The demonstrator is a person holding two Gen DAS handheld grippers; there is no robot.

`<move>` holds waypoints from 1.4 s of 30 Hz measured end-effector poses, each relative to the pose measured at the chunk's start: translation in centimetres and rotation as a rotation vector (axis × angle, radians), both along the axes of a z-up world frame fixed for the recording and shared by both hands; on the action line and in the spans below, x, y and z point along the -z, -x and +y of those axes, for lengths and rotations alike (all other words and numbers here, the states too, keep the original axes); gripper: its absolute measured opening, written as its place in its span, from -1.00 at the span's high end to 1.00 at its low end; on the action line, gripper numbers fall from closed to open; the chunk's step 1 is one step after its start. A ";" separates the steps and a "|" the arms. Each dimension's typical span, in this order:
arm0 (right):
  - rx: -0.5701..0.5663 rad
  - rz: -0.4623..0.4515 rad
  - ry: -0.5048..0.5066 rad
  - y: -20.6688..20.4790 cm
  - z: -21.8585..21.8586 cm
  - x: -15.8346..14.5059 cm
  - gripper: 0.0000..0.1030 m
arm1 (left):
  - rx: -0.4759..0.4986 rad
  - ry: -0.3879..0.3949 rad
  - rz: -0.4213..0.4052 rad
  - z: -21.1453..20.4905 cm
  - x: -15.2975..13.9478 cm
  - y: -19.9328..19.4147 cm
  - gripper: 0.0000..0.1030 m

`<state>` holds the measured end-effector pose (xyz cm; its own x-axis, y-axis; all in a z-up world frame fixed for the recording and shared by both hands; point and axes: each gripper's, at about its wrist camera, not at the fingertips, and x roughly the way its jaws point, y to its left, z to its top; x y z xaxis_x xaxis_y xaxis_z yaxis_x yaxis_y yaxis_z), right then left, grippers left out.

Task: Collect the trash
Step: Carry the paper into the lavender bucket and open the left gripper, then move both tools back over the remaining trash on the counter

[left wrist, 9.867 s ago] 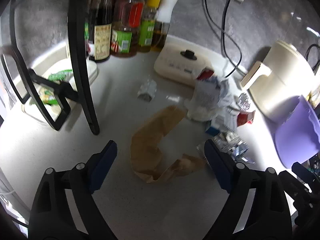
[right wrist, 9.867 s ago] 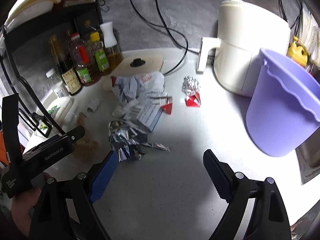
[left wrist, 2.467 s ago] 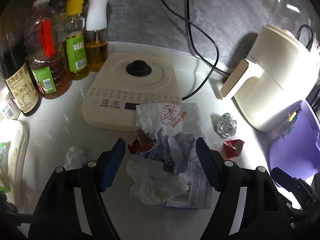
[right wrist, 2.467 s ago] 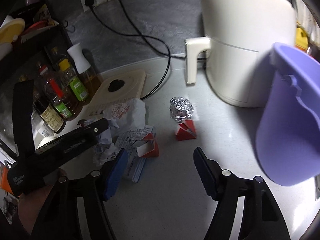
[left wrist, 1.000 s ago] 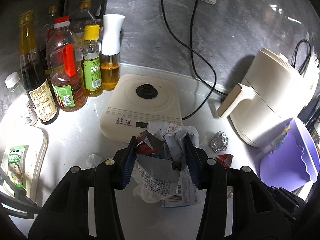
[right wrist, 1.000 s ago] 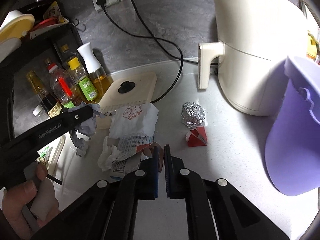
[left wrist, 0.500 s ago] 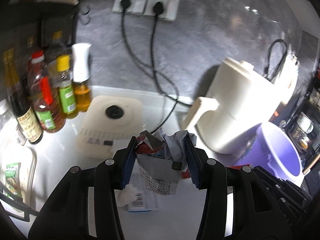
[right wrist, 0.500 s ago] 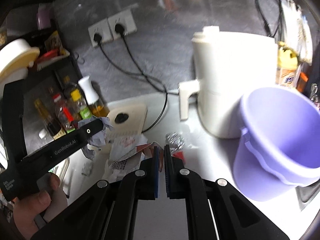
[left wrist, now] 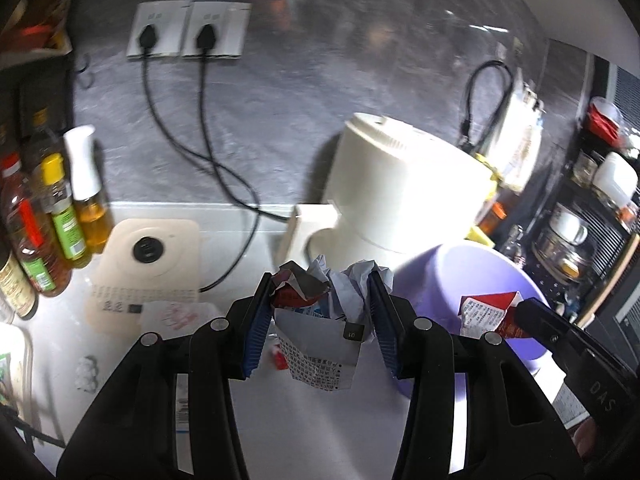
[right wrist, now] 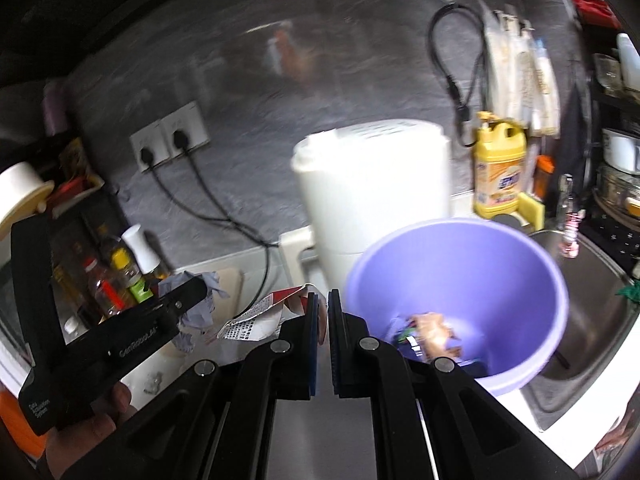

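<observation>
My left gripper [left wrist: 318, 300] is shut on a bundle of crumpled paper trash [left wrist: 320, 320] and holds it in the air, left of the purple bin [left wrist: 436, 280]. My right gripper [right wrist: 323, 312] is shut on a red and white wrapper [right wrist: 256, 320], held beside the rim of the purple bin [right wrist: 520, 248]. The same wrapper [left wrist: 484, 312] shows in the left wrist view over the bin. Brown paper and other trash [right wrist: 428, 332] lie in the bin's bottom. A white wrapper [left wrist: 176, 312] and a small white wad [left wrist: 86, 372] lie on the counter.
A cream air fryer [left wrist: 400, 188] stands behind the bin. An induction cooker [left wrist: 148, 264] and oil bottles [left wrist: 60, 216] are at the left. A yellow detergent bottle [right wrist: 498, 172] and a steel sink [right wrist: 588, 312] are at the right. Cables hang from wall sockets [left wrist: 188, 28].
Both grippers closed on trash, lifted it off the counter and carried it right toward the purple bin, which now fills more of both views.
</observation>
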<state>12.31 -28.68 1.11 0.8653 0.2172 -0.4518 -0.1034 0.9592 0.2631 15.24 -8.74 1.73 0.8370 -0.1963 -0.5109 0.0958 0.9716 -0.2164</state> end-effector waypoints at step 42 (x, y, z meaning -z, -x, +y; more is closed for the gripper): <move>0.304 0.050 -0.032 2.6 -9.5 1.2 -0.17 | 0.266 -0.049 -0.019 -11.0 -0.4 -2.9 -0.87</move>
<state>9.68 -38.20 -0.14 0.8698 -0.0338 -0.4922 0.2010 0.9354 0.2910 18.18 -19.72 2.10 0.7689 -0.3857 -0.5099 0.3526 0.9211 -0.1649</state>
